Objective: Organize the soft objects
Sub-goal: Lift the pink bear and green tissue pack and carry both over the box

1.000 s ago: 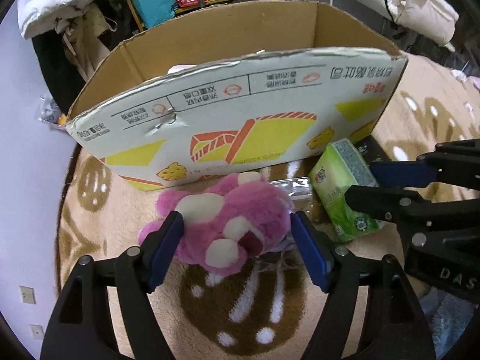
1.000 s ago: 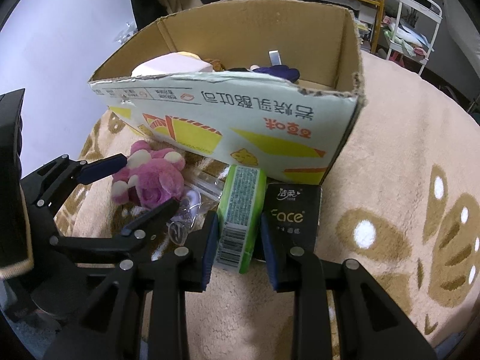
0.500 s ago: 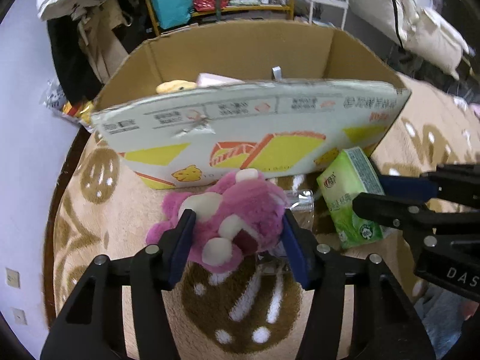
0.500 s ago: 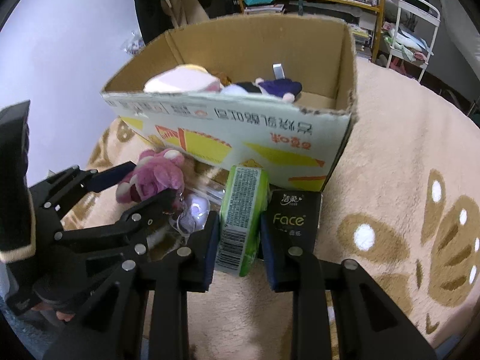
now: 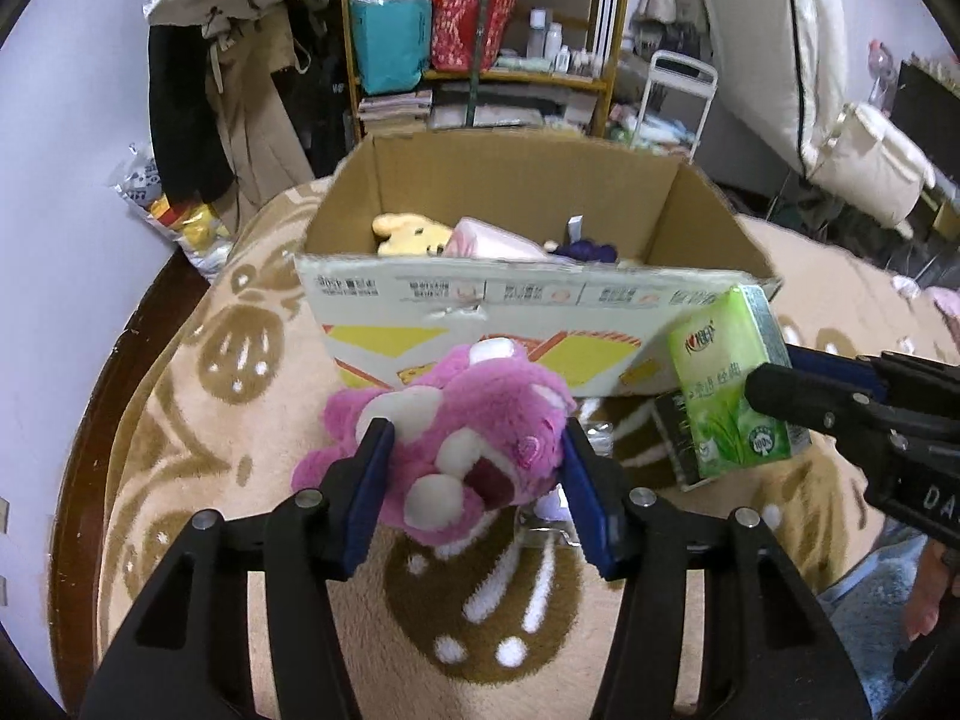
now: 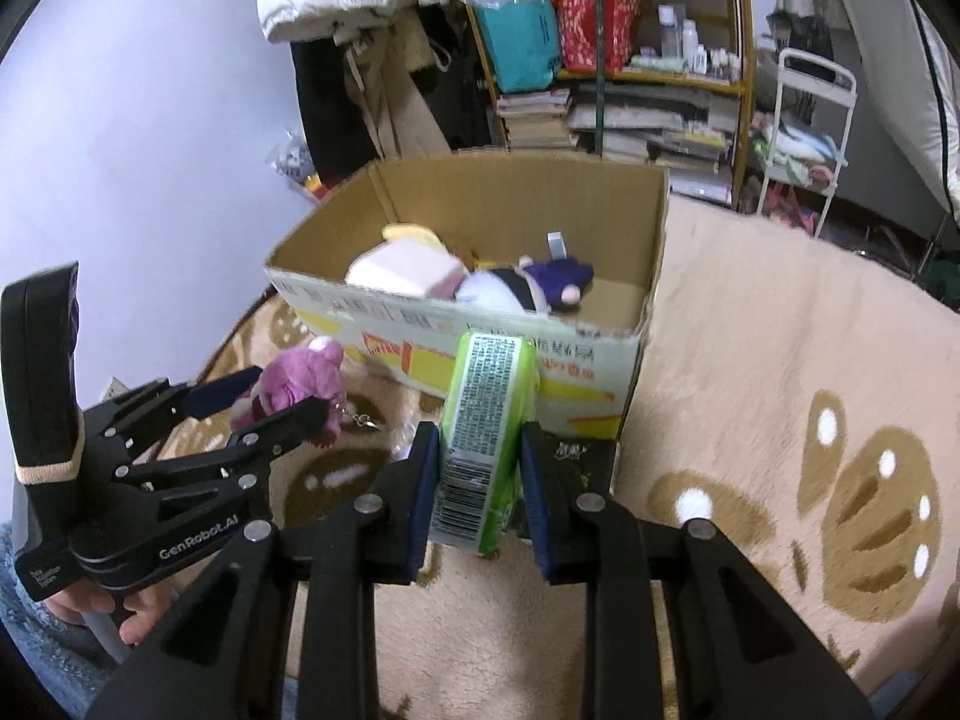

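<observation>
While clenched: left tongs on one pink plush, right tongs on one tissue pack; perhaps lifted.

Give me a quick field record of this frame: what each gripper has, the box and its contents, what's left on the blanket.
left gripper: shut on pink plush toy, lifted off the blanket
right gripper: shut on green tissue pack, lifted
cardboard box: open top, on patterned blanket
box contents: yellow plush, pink-white pack, purple plush
left outside: black tissue pack by the box front
</observation>
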`<action>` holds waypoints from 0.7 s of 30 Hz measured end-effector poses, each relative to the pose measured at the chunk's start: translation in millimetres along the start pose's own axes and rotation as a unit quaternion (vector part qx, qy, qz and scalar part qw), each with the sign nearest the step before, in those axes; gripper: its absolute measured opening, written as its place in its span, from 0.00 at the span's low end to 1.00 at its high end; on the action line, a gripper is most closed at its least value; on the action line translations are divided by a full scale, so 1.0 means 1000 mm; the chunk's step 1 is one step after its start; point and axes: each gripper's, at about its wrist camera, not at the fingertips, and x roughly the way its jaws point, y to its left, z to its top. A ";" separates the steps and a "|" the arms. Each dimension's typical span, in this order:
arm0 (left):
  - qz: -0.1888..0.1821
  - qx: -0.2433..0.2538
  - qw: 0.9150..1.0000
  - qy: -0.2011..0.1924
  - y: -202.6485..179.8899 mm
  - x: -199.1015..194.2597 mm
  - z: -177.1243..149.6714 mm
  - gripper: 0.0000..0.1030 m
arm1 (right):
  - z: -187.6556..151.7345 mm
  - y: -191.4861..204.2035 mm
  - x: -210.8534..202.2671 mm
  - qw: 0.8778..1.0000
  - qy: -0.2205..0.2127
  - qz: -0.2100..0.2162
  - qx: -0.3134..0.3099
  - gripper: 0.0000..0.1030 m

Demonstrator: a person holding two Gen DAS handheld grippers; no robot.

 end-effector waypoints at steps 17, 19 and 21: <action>-0.028 -0.030 0.990 -0.138 0.022 -0.099 0.032 0.52 | 0.024 0.016 -0.060 0.992 -0.119 0.028 -0.025 0.27; -0.031 -0.025 0.987 -0.153 0.022 -0.104 0.040 0.52 | 0.028 0.017 -0.065 0.990 -0.134 0.027 -0.027 0.27; -0.031 -0.020 0.985 -0.167 0.022 -0.108 0.047 0.53 | 0.035 0.018 -0.068 0.988 -0.148 0.025 -0.027 0.27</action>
